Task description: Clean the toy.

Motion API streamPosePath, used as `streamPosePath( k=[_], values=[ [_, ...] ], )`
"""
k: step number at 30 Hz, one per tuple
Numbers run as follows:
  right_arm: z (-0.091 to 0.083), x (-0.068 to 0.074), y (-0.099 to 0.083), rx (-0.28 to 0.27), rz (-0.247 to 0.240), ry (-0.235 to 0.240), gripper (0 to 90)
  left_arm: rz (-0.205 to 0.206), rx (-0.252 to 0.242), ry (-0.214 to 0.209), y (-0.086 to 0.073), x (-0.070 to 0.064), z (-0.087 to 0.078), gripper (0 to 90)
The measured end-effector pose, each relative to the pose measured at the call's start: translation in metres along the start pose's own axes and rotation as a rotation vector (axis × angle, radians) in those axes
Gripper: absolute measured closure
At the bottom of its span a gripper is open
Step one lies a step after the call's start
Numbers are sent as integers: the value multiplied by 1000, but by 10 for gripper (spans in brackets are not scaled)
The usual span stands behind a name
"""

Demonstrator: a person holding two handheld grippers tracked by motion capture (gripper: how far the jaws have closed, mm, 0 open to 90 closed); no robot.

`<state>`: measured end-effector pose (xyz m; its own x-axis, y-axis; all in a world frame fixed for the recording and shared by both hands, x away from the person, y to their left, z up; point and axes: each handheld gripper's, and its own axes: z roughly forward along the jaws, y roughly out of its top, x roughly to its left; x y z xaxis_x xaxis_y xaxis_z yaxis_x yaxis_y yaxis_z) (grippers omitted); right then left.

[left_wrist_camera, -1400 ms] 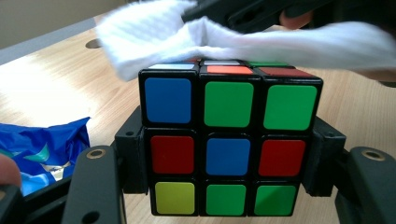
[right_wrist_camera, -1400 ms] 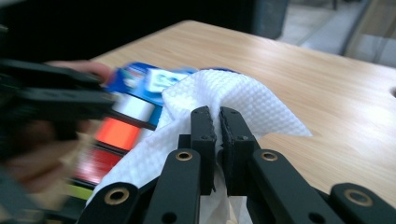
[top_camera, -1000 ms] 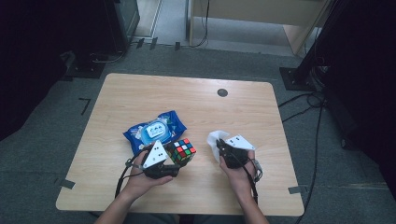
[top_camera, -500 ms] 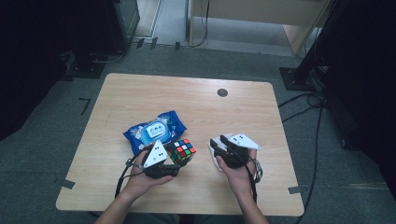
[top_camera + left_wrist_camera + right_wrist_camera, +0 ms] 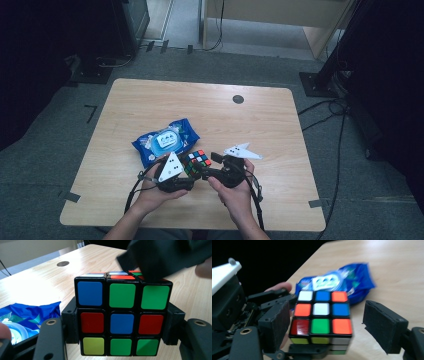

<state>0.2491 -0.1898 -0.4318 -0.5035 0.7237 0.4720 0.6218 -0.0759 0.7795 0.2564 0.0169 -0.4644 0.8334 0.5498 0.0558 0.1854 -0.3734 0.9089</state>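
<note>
Cube clamped in left tool, right tool closing in from above.

The black-framed, colour-tiled puzzle cube sits just above the pale wooden worktop, near edge, beside a blue wet-wipe pack. Left tool is clenched on its lower layers; right tool gapes either side of the top layer, not touching. Judgement: centre the pads on the top layer only, close squarely, then twist while the left holds firm.

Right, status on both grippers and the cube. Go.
Left gripper shut on the puzzle cube, held above the table. Right gripper open, jaws straddling the cube's top layer. Wipes pack lies behind, apart from the cube.
</note>
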Motion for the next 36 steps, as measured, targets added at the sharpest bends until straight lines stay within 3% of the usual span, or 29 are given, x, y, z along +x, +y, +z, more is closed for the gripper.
streamPosePath(
  k=[2, 5, 7, 13, 19, 22, 27, 33, 36],
  values=[
    [5, 0, -2, 24, 6, 10, 215, -1, -1, -3, 0, 0, 0, 342],
    [12, 1, -5, 53, 3, -18, 235, 5, 3, -1, 0, -2, 1, 343],
    [14, 0, -6, 57, 1, -8, 311, 12, 10, 6, 0, -3, 3, 342],
    [15, 4, -8, 55, -57, -39, 345, 19, 14, 20, -1, -5, 4, 342],
    [14, 14, -9, 50, -163, -109, 345, 22, 18, 30, 1, -8, 5, 338],
    [14, 19, -10, 52, -193, -133, 345, 19, 17, 27, 1, -7, 4, 334],
    [14, 21, -10, 61, -215, -128, 345, 22, 8, 26, 2, -8, 3, 330],
    [15, 18, -7, 98, -205, -104, 343, 43, 22, 41, 2, -9, 4, 332],
    [14, 14, -4, 96, -184, -69, 322, -3, 15, 24, 2, -4, 3, 339]
  ],
)
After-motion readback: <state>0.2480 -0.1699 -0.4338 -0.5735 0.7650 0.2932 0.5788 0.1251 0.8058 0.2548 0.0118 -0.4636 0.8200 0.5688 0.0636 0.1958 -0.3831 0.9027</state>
